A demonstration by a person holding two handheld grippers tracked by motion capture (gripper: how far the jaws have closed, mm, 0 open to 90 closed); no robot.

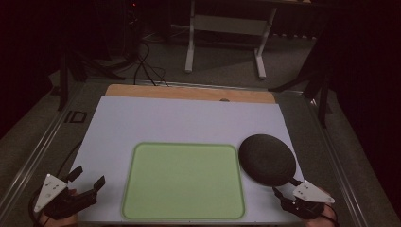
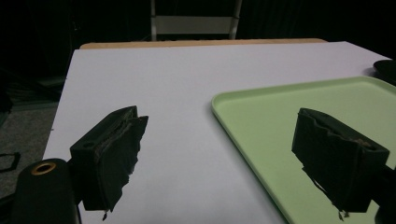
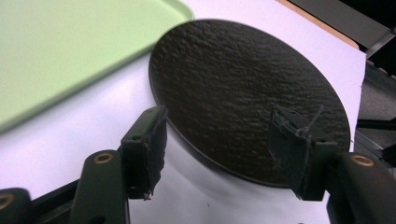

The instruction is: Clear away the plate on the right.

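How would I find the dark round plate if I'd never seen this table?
Look at the white sheet covering the table. Right of the green tray, in front of the right gripper, lies the plate. It is round, black and rough-textured; the tray is square-cornered and smooth.

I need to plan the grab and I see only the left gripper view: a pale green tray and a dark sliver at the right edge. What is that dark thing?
Observer: A round black plate with a rough, stone-like surface, lying on the white table sheet right of the pale green rectangular plastic tray.
Operator: Does it touch the tray?
Observer: In the high view its rim meets or slightly overlaps the tray's right edge; I cannot tell contact for sure.
Operator: Where is the other hand-held gripper?
Observer: The right hand-held gripper sits at the plate's near rim, one jaw over the plate and one beside it.
Operator: Gripping it?
Observer: No, the jaws stand apart, pads not pressing.
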